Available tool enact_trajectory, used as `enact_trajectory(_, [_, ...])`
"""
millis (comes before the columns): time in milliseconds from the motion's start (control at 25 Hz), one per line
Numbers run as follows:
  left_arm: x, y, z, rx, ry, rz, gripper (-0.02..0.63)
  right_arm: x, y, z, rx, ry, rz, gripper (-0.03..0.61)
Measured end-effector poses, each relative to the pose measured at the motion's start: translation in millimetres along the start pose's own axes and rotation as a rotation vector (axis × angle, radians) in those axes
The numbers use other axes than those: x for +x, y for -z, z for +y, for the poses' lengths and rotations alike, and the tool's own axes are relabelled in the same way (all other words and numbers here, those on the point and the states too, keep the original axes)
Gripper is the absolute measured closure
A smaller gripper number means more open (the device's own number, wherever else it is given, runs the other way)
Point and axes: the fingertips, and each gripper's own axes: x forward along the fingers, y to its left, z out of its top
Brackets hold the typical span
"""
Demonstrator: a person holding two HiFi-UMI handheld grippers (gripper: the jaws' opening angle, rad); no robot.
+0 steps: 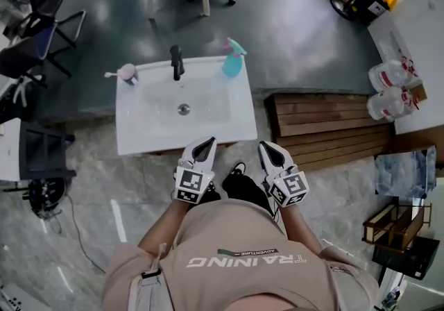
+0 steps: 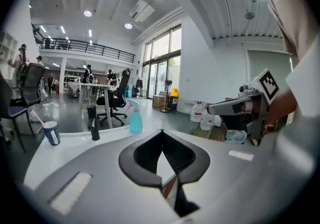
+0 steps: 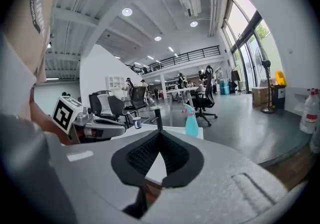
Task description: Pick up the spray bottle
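A teal spray bottle [image 1: 233,60] with a pink trigger stands upright on the back right corner of the white sink basin [image 1: 139,132]. It also appears as the spray bottle [image 2: 135,120] in the left gripper view and as the spray bottle [image 3: 191,122] in the right gripper view. My left gripper [image 1: 207,142] and right gripper [image 1: 265,147] hang side by side at the basin's near edge, well short of the bottle. The left gripper [image 2: 161,132] is shut with nothing in it. The right gripper [image 3: 160,131] is also shut and holds nothing.
A black faucet [image 1: 177,62] stands at the basin's back middle, and a cup [image 1: 127,72] at its back left. A wooden pallet [image 1: 326,122] lies to the right, with water jugs [image 1: 388,87] beyond it. Office chairs [image 1: 41,25] stand at the left.
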Motion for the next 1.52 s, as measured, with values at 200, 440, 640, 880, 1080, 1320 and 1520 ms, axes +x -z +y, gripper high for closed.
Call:
enact_trajectory(200, [10,13,0,-0.064,-0.010,0.038,0.595,10,4,-12,-0.039,-0.002,0.016,0.575])
enact_trajectory(440, [42,1,26,-0.045,-0.048,0.074,0.595,52,1,-38,-0.008,-0.051,0.007,0.577])
enact_trajectory(640, [92,-34,28,0.046,-0.044,0.067,0.595,86,-30,-78,-0.070,-0.096,-0.045,0.577])
enact_trajectory(880, [135,-70,56,-0.054,-0.085,0.036,0.595,122,-45,-121,-0.197,-0.086,-0.059,0.575])
enact_trajectory(1080, [154,-80,77,-0.052,-0.161,0.033,0.595,144,-59,-145,-0.210,-0.140,-0.079,0.575])
enact_trajectory(1320, [168,-81,82,-0.046,-0.209,0.027,0.595,159,-66,-152,-0.210,-0.211,-0.068,0.575])
enact_trajectory(1520, [186,-82,88,-0.052,-0.183,0.031,0.582,160,-70,-145,-0.211,-0.246,-0.067,0.577])
